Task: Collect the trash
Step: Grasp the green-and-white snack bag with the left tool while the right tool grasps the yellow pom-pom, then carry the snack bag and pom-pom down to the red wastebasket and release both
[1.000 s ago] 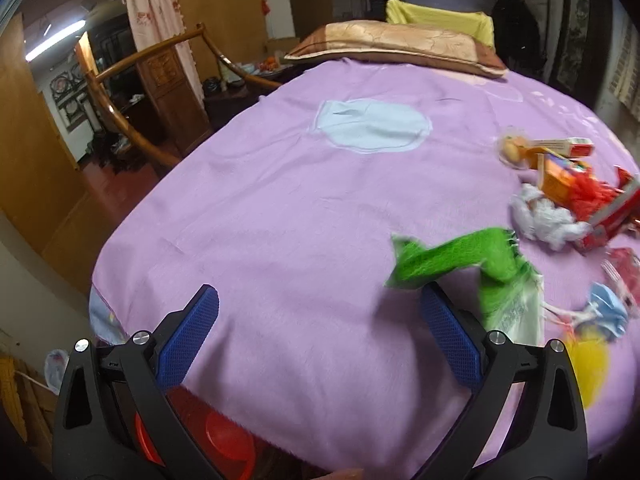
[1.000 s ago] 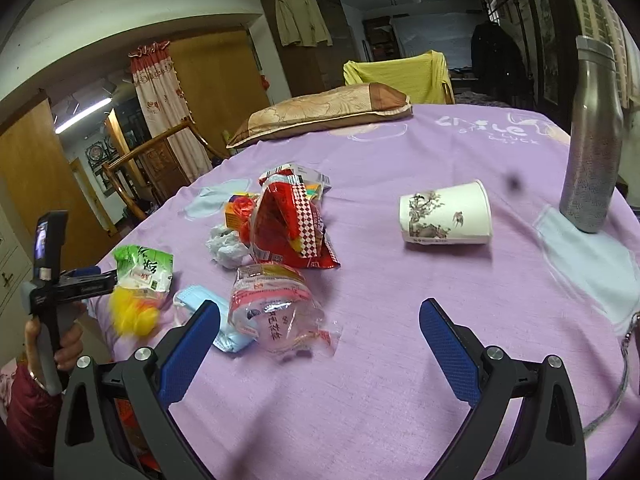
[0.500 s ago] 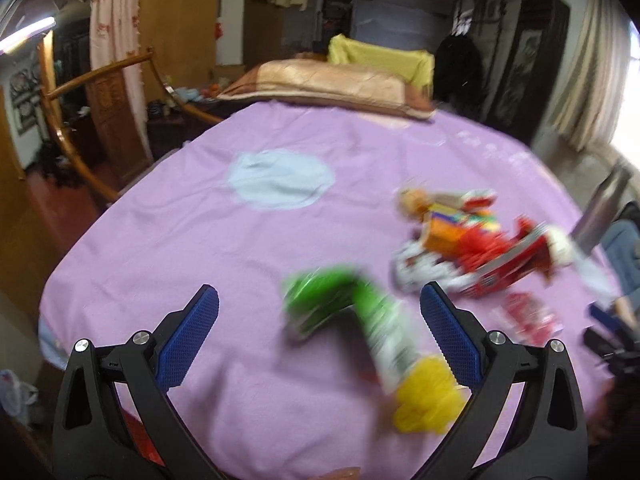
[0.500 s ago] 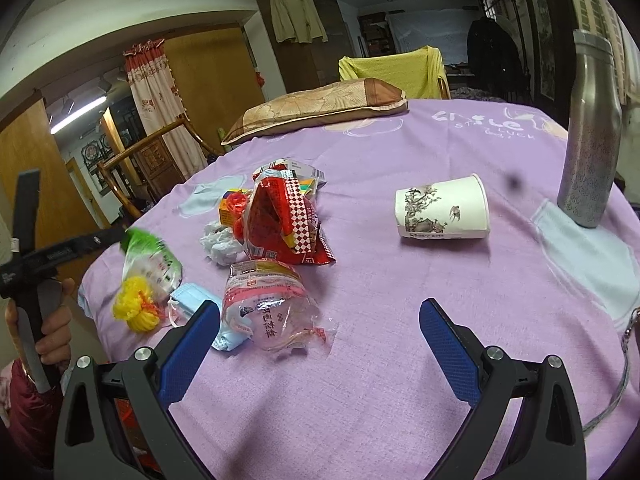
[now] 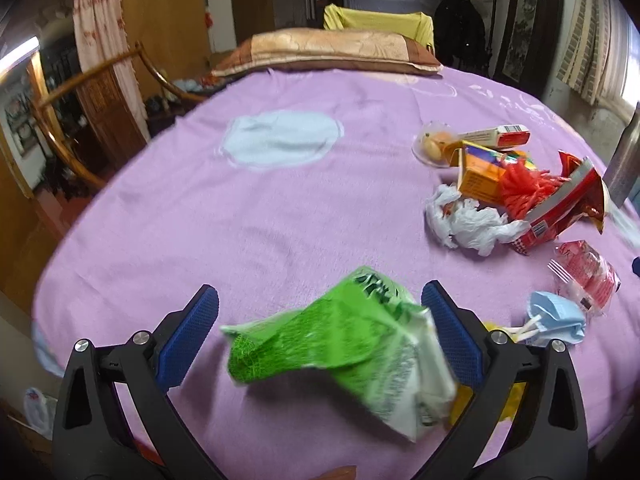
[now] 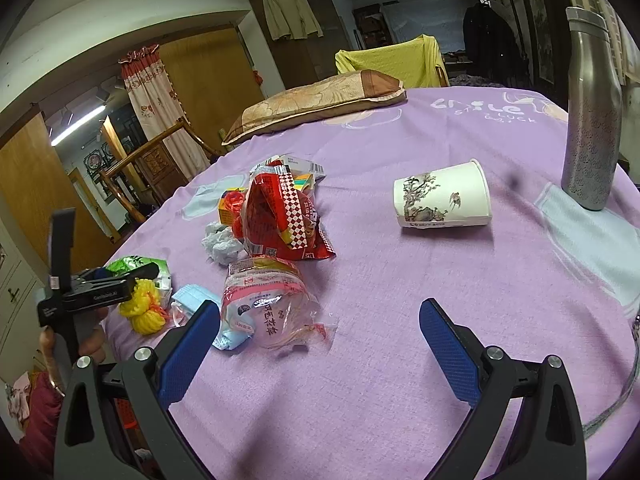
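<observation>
The left gripper [image 5: 320, 332] stands wide open around a green wrapper [image 5: 340, 356] at the table's near edge, not yet pinched. The right gripper [image 6: 320, 344] is open too, over bare cloth [image 6: 400, 320], empty. Little looks collected — a yellow net [image 6: 144, 308], blue mask [image 5: 556, 316], clear packet [image 6: 268, 304], red bag [image 6: 280, 220], white tissue [image 5: 464, 224], orange box [image 5: 478, 178] and tipped paper cup [image 6: 440, 200] still lie there. A steel flask [image 6: 592, 120] stands upright. Beyond the purple cloth — a pillow [image 5: 328, 52], wooden chair [image 5: 100, 96], curtain [image 6: 152, 96].
</observation>
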Motion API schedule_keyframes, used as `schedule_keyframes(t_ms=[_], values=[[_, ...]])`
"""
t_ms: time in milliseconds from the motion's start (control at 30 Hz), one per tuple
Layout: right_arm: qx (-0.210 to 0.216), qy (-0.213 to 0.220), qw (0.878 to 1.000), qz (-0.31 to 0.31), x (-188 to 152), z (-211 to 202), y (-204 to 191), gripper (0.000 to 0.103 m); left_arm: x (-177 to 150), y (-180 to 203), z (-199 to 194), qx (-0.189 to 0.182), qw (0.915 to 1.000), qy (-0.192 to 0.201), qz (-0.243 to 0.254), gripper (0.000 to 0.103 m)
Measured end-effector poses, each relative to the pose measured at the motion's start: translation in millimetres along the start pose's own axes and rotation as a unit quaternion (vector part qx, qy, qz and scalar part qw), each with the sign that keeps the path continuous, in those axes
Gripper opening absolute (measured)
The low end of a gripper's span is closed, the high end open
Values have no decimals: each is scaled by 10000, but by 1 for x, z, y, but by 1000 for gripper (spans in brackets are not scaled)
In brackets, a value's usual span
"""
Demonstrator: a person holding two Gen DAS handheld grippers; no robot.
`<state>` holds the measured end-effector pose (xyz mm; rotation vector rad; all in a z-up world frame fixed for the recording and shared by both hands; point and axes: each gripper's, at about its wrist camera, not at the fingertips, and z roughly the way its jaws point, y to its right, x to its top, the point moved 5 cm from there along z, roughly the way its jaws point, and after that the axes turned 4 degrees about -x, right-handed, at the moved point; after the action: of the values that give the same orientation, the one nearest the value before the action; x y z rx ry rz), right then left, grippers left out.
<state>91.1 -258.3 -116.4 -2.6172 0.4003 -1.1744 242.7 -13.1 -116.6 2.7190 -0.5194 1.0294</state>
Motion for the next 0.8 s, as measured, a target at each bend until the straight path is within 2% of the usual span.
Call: schedule_keyframes(t_ms=[67, 133, 167, 267, 333, 400, 667, 800], values=[[-33, -6, 10000, -35, 0, 0, -1, 98, -3, -12, 8, -421, 9975, -230, -516, 97], [-63, -15, 10000, -72, -1, 0, -3, 98, -8, -14, 15, -672, 9932, -347, -880, 97], [-89, -9, 9999, -106, -1, 0, -4, 98, -9, -8, 14, -466, 9961, -254, -710, 97], [-172, 8, 9996, -211, -1, -2, -7, 98, -8, 4, 9, -397, 9983, -112, -419, 96], [-232, 13, 9993, -290, -2, -3, -9, 98, -4, 2, 4, -362, 9984, 45, -421, 86], [-294, 46, 9990, -347, -2, -4, -10, 98, -3, -2, -1, -428, 9978, 126, -484, 82], [-413, 158, 9980, -450, 2, -8, -15, 98, 13, -27, -41, -193, 9948, 775, -634, 80], [-157, 161, 9990, -395, 5, -11, -25, 98, 22, -43, -61, -86, 9919, 989, -793, 80]])
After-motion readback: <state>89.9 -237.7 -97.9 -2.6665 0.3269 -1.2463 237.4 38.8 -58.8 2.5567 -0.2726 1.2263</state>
